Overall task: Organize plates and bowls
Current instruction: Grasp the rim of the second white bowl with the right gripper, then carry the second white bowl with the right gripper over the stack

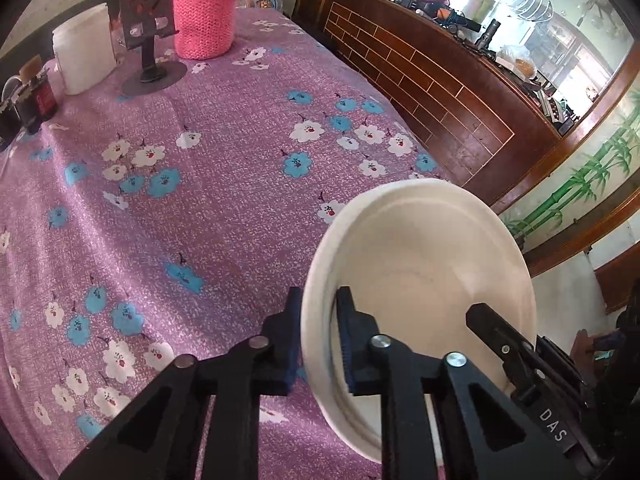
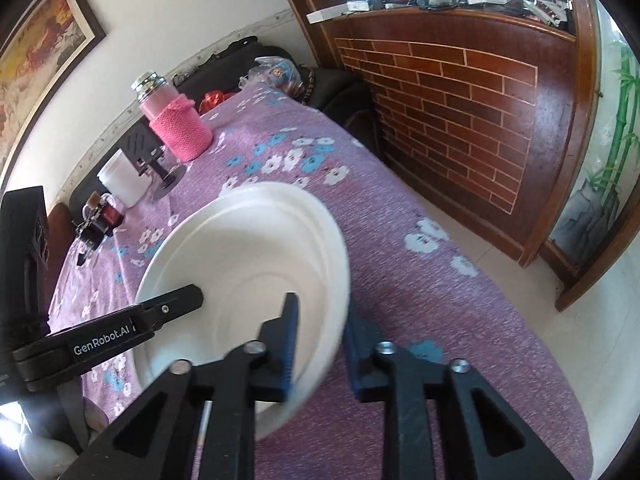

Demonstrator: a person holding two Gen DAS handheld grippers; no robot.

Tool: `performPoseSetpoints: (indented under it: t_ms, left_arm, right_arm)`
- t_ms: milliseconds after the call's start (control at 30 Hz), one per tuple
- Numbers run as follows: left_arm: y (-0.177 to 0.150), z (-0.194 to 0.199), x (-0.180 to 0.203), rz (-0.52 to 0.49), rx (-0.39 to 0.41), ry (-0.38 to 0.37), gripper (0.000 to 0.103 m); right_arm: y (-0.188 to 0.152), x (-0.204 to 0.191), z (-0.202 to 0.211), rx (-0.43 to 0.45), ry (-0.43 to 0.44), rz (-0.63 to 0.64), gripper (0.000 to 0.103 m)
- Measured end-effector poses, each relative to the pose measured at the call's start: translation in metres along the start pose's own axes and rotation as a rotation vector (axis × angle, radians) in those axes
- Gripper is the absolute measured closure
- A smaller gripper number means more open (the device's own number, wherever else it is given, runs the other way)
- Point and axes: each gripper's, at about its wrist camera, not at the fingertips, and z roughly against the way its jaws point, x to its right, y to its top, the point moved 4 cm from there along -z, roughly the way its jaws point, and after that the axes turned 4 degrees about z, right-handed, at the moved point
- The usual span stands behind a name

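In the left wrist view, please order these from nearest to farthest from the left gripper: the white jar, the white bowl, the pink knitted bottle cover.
1. White bowl: its rim sits between the fingers of the left gripper, at lower right.
2. White jar: far left of the table.
3. Pink knitted bottle cover: at the far end, top centre, only slightly beyond the jar.

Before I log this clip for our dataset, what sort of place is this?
Probably a lived-in home's dining or living room: a table under a purple floral tablecloth, a framed painting on the wall, and a cluttered dark wooden brick-pattern counter.
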Motion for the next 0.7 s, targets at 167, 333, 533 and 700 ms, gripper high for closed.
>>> performPoseSetpoints:
  t_ms: [167,333,533,700]
  left_arm:
    - [-0.007,0.026,-0.006,-0.009,0.067,0.026,0.089]
    - [-0.019,0.068,-0.021,-0.011,0.183,0.083,0.089]
    - [-0.041,0.128,-0.05,0.036,0.315,0.095,0.088]
    - [-0.062,0.172,-0.088,0.108,0.393,0.129,0.088]
  right_arm:
    - [-0.004,-0.021,0.008,0.018,-0.009,0.076,0.086]
    - [-0.008,-0.05,0.017,0.028,0.039,0.13,0.087]
    - [-0.016,-0.099,0.031,0.046,0.107,0.218,0.087]
    - [-0.028,-0.152,0.042,0.051,0.173,0.305,0.087]
